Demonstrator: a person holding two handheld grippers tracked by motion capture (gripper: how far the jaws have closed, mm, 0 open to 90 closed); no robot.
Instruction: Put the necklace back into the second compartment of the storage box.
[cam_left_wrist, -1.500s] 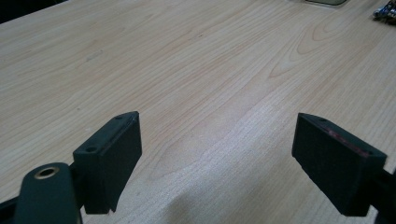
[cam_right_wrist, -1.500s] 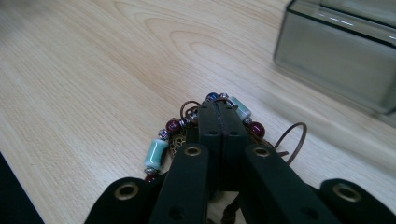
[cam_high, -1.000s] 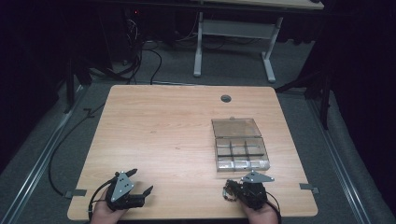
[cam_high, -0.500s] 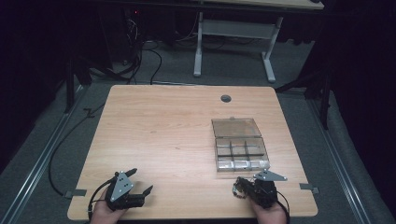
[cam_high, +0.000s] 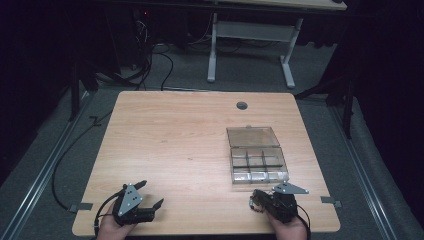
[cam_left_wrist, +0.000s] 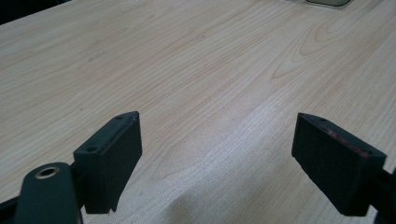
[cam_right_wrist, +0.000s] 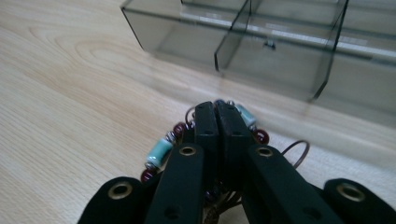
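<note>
At 7 o'clock on the wooden table (cam_high: 175, 135), left gripper (cam_high: 150, 196) sits with jaws spread wide, nothing between them; in the left gripper view just bare wood grain ahead, and a sliver of something pale cut off at the top edge, can't tell what

Toward 5 o'clock, right gripper (cam_high: 256, 200) has jaws pressed together on a beaded bracelet (cam_right_wrist: 159, 151); jaws eased apart only a hair just now, bracelet between them. Bracelet mostly hidden behind the jaws, so its full loop is hard to make out. Visible bits: pale teal tube beads, dark red round beads, small silver spacers, thin brown wire loop poking out at right. It hangs at the jaw tips just above the table, just short of the box

At 12 o'clock from that gripper, clear smoky plastic compartment box (cam_high: 257, 161), lid open flat behind, dividers visible; compartments nearest the gripper look empty, far ones blurred
</note>
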